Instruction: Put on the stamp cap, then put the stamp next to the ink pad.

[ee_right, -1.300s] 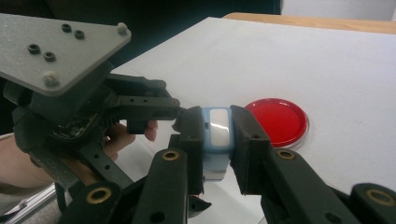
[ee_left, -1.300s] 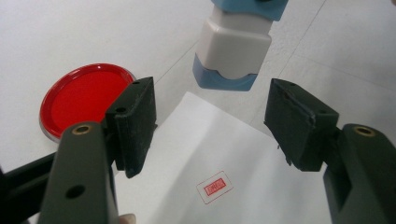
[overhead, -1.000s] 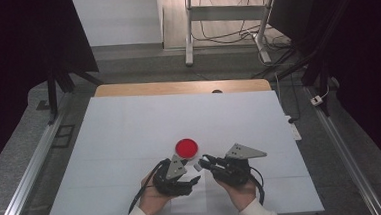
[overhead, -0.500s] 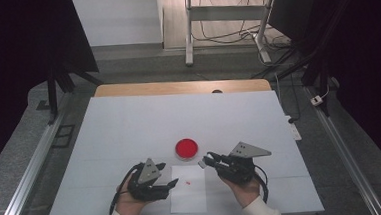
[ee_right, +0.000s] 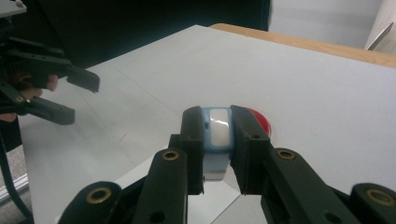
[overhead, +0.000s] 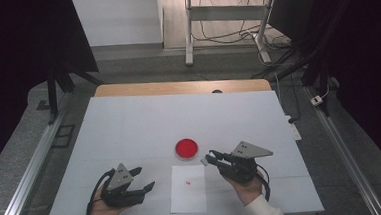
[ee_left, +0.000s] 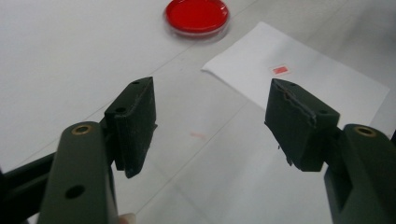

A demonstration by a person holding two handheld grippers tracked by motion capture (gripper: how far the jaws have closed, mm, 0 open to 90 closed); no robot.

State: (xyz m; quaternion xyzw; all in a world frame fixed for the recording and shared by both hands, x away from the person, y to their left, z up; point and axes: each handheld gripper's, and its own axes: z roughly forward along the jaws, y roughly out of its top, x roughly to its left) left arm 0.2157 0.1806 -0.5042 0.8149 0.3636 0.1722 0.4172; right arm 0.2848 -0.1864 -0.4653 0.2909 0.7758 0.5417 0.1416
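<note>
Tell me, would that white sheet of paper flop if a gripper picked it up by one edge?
Probably. The sheet of paper lies perfectly flat and looks thin, so it would likely droop. It seems light; a push might slide it across the smooth table.

1. Dish (overhead: 187, 148) lies on the table (overhead: 129, 126), behind the paper sheet (overhead: 188, 189).
2. Left gripper (overhead: 142, 179) sits left of the sheet; right gripper (overhead: 207, 159) sits right of the dish.

The left gripper (overhead: 142, 179), held low near the counter's front edge, has its jaws spread wide. The right gripper (overhead: 207, 159), further right, has its jaws clamped together, pointing left.
</note>
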